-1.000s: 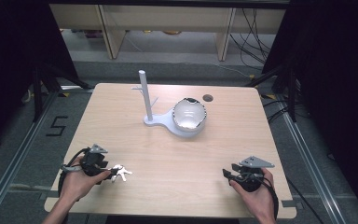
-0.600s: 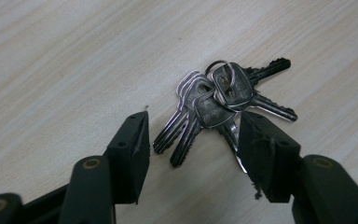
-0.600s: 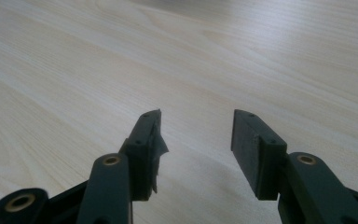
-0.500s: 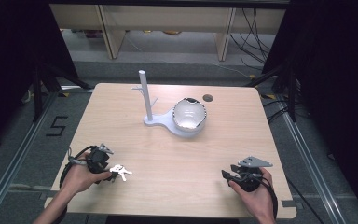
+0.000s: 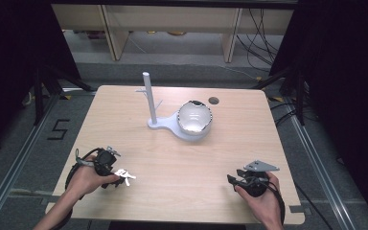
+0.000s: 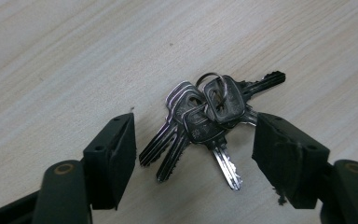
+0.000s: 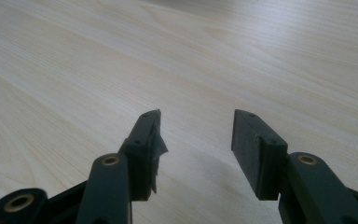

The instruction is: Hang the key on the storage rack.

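jaws just opening around keys [image 6: 205, 119], left hand [image 5: 88, 176] low on table [image 5: 182, 158]

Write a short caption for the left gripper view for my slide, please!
Bunch of keys lying on the wooden table between the open left gripper, whose jaws have just been opening.

We are seeing a white stand [image 5: 149, 103] with a shiny bowl [image 5: 194, 118] sitting on a wooden table [image 5: 182, 163].
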`<state>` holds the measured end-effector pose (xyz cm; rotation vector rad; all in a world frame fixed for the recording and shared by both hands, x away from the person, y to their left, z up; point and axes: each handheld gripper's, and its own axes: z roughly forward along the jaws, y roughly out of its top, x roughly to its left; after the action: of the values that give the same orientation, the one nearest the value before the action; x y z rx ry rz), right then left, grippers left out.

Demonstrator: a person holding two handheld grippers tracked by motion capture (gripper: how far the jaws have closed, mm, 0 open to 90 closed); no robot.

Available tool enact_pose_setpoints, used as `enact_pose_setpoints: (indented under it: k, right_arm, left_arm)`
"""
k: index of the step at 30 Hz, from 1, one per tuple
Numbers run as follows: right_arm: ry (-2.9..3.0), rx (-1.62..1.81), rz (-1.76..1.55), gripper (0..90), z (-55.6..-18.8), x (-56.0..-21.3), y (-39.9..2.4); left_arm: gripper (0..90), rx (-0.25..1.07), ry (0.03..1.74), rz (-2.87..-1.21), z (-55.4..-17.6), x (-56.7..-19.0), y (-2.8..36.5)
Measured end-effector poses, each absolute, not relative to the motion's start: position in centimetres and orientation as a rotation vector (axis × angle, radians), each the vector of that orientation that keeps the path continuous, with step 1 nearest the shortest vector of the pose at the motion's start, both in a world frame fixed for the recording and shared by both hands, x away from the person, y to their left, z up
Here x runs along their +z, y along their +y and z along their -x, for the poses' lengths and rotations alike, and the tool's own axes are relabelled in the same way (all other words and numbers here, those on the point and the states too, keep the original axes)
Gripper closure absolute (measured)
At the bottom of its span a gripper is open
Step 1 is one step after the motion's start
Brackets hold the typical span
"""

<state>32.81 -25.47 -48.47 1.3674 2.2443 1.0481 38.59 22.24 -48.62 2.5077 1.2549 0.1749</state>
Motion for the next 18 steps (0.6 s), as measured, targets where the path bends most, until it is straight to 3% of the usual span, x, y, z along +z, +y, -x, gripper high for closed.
enact_pose_setpoints:
  k: [6, 9, 15, 18]
  right_arm:
    - [2.244, 1.037, -1.358, 53.2, -32.8, -48.6, -25.4]
    - [2.246, 1.040, -1.360, 53.2, -32.8, -48.6, -25.4]
    - [2.248, 1.044, -1.371, 53.1, -32.7, -48.5, -25.2]
    - [2.258, 1.050, -1.347, 53.0, -32.8, -48.6, -25.2]
  left_arm:
    - [29.7, 0.170, 1.239, -2.554, -39.1, -49.0, 22.6]
    - [36.4, 0.171, 1.225, -2.560, -39.2, -48.9, 22.8]
    - [72.6, 0.182, 1.199, -2.568, -38.6, -48.6, 22.5]
    - [79.7, 0.182, 1.229, -2.555, -38.3, -48.5, 22.4]
